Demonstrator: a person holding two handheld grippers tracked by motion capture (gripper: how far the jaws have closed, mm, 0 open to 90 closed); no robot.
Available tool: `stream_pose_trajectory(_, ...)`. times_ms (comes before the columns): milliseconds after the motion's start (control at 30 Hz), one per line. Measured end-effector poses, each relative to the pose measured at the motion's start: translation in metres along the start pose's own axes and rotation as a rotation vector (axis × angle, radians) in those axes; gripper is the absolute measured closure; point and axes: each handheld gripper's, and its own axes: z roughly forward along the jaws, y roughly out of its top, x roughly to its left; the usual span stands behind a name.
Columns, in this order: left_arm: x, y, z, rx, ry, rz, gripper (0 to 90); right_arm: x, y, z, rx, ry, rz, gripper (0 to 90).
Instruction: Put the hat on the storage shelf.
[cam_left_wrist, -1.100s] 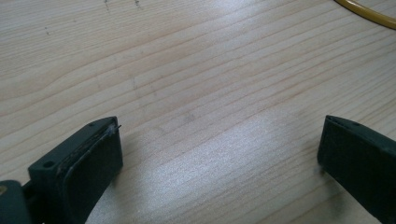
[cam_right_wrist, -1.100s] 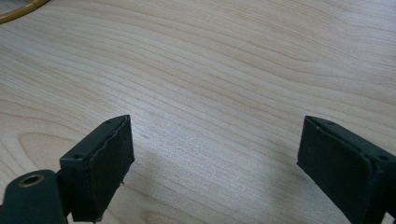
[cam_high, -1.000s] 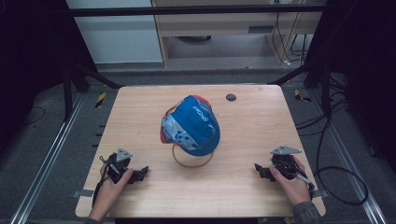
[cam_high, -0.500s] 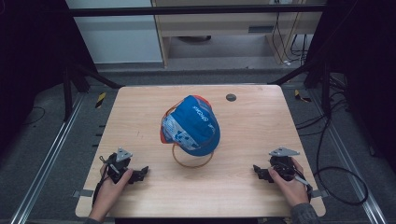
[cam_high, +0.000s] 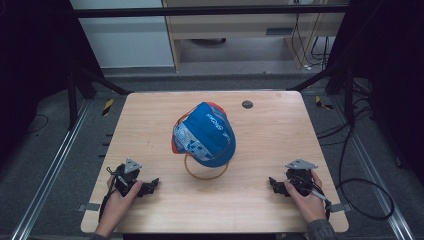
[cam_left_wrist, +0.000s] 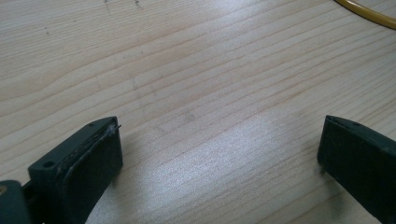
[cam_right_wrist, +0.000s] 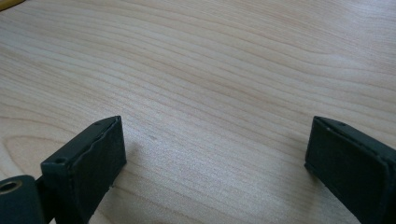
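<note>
While both wide apart: L gripper (cam_high: 150, 185), R gripper (cam_high: 274, 183), cap (cam_high: 205, 134) between.

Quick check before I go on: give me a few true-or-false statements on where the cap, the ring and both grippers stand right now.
1. The blue cap sits near the middle of the wooden table. True.
2. The left gripper is shut on the cap. False: its fingers stand wide apart over bare wood, well clear of the cap.
3. A thin yellow ring lies on the table at the cap's near edge. True.
4. The right gripper holds the ring. False: its fingers are open with nothing between them; they have just been opening.
5. The cap hangs over the table's left edge. False: it lies fully on the tabletop.
</note>
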Motion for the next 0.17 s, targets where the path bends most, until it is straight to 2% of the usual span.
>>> stream_pose_trajectory(167, -0.0005, 0.0003, 0.0002, -0.001, 0.000, -0.002, 0.0, 0.0032, -0.0008, -0.0014, 0.000, -0.011, 0.016, 5.4)
